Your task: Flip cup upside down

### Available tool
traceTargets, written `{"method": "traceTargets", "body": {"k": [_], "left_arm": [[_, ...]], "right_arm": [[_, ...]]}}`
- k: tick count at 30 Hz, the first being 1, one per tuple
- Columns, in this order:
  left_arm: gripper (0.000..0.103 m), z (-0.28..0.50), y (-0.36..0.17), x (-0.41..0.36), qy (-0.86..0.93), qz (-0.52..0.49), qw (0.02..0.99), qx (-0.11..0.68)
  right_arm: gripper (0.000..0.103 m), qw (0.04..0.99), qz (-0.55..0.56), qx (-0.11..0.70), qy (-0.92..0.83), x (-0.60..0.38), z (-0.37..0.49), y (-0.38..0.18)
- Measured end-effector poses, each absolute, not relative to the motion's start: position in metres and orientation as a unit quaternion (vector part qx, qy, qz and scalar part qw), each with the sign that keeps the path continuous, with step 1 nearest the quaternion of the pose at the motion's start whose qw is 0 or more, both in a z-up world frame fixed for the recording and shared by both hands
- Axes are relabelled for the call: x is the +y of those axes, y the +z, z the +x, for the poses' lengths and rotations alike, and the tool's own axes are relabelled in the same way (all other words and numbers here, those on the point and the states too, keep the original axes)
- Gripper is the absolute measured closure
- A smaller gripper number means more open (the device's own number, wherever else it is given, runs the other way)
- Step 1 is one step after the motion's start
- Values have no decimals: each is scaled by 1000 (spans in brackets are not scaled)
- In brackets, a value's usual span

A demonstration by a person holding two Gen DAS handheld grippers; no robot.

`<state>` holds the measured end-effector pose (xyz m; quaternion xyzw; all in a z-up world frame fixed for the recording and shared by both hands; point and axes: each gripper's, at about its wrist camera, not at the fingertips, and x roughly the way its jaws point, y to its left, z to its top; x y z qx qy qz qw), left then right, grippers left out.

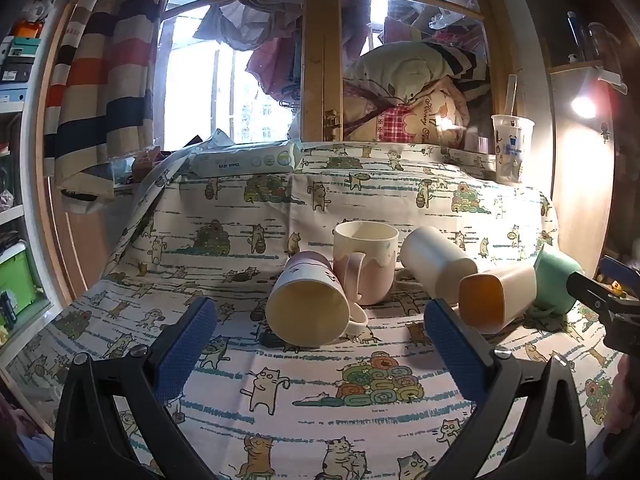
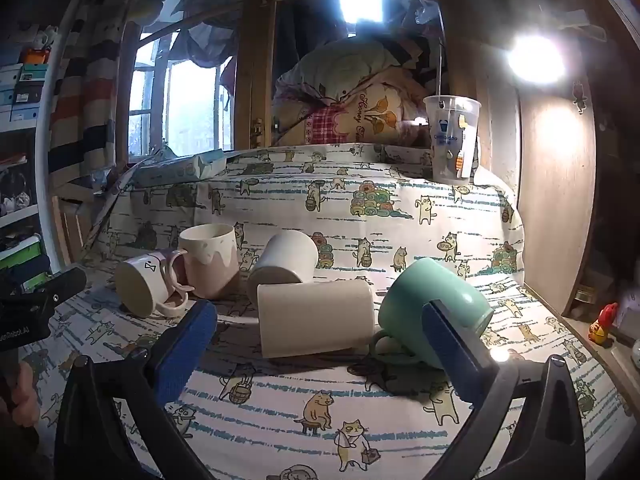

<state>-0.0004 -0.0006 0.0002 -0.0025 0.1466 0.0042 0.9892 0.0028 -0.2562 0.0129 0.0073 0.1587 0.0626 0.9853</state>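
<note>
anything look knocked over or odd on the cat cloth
Yes. Four cups lie tipped on their sides: the cat mug, white cup, beige tumbler and green mug. Only the pink mug stands upright. Nothing spilled.

Green mug (image 2: pixel 434 312) partly hidden behind right claw finger (image 2: pixel 454 344); its handle mostly tucked underneath, shape unclear.

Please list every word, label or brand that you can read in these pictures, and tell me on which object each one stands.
"BABY WIPES": wipes pack.
"Honey": script on the bedding bundle; the rest is cut off.
Blue label on the clear plastic cup: too blurred.
White lettering on the left gripper: partly cut off, unreadable.
</note>
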Motion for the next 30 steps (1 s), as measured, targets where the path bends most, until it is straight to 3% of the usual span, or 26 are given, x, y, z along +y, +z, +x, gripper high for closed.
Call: {"method": "traceTargets", "body": {"k": [30], "left_arm": [[0, -3, 0, 2, 9, -10, 989, 150]], "right_arm": [[0, 985, -7, 157, 72, -255, 1, 11]]}}
